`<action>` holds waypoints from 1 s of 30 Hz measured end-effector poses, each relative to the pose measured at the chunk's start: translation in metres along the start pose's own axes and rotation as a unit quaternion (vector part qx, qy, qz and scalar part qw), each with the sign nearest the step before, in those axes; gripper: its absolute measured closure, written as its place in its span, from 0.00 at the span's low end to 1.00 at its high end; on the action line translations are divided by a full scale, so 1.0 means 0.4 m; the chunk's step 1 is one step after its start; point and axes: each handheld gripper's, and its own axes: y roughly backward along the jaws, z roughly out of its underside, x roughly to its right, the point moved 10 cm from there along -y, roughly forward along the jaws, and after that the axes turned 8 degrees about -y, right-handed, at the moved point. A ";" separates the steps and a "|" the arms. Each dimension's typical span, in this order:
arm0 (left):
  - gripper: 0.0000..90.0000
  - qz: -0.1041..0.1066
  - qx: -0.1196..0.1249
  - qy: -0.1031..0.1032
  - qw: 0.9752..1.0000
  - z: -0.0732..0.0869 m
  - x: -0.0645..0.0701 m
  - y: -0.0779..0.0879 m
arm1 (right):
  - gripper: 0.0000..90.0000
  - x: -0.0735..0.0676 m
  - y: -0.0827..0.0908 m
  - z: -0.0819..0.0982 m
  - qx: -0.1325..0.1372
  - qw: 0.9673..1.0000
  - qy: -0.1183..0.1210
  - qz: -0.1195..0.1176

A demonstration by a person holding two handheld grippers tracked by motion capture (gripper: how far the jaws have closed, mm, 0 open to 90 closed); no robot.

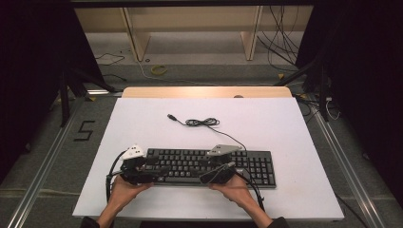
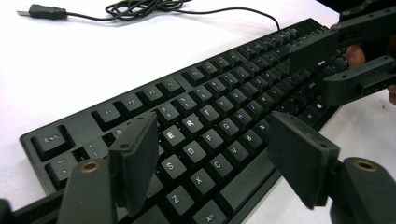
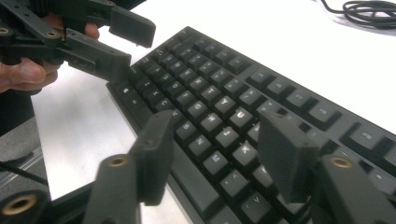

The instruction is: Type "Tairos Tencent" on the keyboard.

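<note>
The black keyboard (image 1: pixel 209 166) lies flat on the white worktop (image 1: pixel 142 123), near the person's edge, its long side running left to right. Its cable (image 1: pixel 209 124) trails off the back edge toward the middle of the worktop, bunches into a loose coil and ends in a USB plug (image 1: pixel 172 117) lying free.

The left gripper (image 1: pixel 152 172) hangs over the keyboard's left end, its fingers (image 2: pixel 140 158) spread wide with the letter keys showing between them and nothing held. The right gripper (image 1: pixel 221 172) hangs over the middle stretch of keys, toward the number pad; its fingers (image 3: pixel 285 154) also stand wide apart, empty, with keys in the gap. In both gripper views the fingers appear to float just above the keycaps rather than press on them, though whether a tip grazes a key I cannot tell.

The risks, as I judge them: the keyboard is long and low, so fingers closing from above could catch on keycaps rather than on the case, and slip or pry a cap loose. An uneven lift from the two ends could tilt it and let it slide out. The loose cable could drag or snag if the keyboard moves, and tug the plug across the worktop.
</note>
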 end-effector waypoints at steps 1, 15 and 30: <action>0.38 0.001 -0.001 -0.002 1.000 0.000 0.002 -0.002 | 0.49 0.002 0.004 0.001 0.001 1.000 -0.001 0.002; 0.70 0.012 -0.035 -0.040 0.999 0.016 0.026 -0.037 | 0.41 0.025 0.052 0.010 0.024 1.000 -0.009 0.010; 0.99 0.013 -0.066 -0.090 0.994 0.028 0.049 -0.058 | 0.39 0.037 0.090 0.021 0.033 0.999 -0.019 0.013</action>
